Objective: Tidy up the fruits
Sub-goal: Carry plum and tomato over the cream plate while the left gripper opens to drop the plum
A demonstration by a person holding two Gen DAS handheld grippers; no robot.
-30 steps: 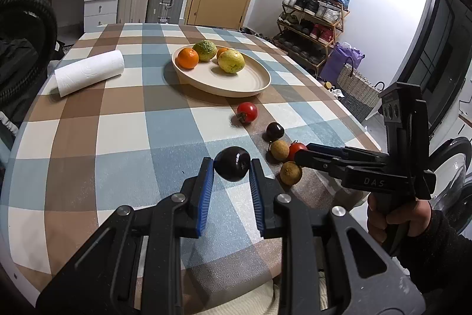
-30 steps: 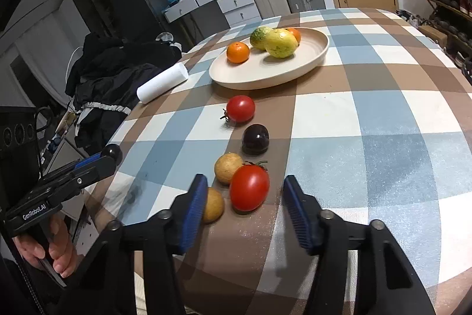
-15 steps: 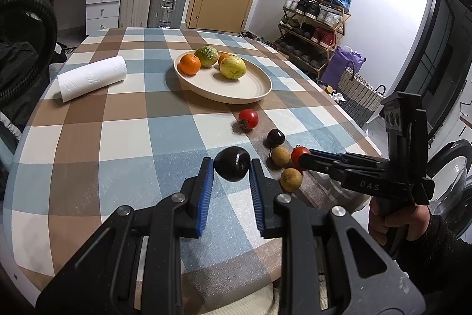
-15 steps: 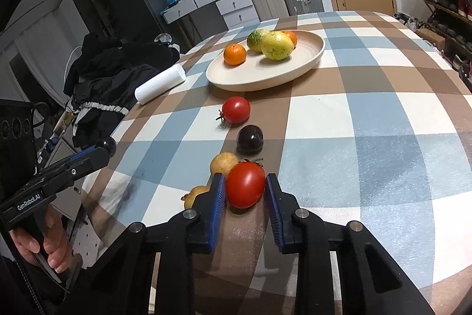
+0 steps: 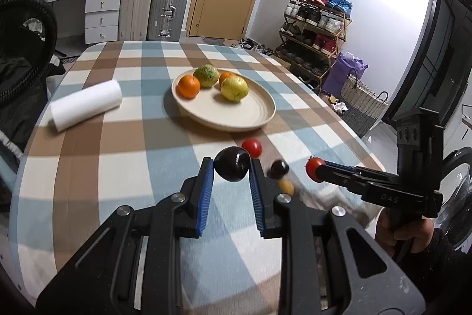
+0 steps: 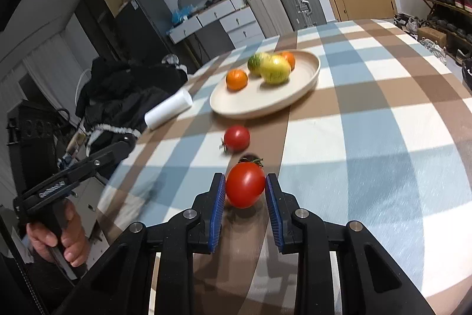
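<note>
4 fruits on plate (image 5: 259,120). L hand-held gripper (image 5: 231,171) grips plum (image 5: 232,163), R (image 6: 245,191) grips tomato (image 6: 245,188); 3 fruits left on counter (image 5: 132,138).

Only legible lettering: "DAS" in pale letters on the black body of the right gripper (image 5: 317,169), at lower right of the left wrist view.

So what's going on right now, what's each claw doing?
Left gripper shut on dark plum. Right gripper shut on red tomato. Plate ahead, four fruits in it. Path looks open.
</note>
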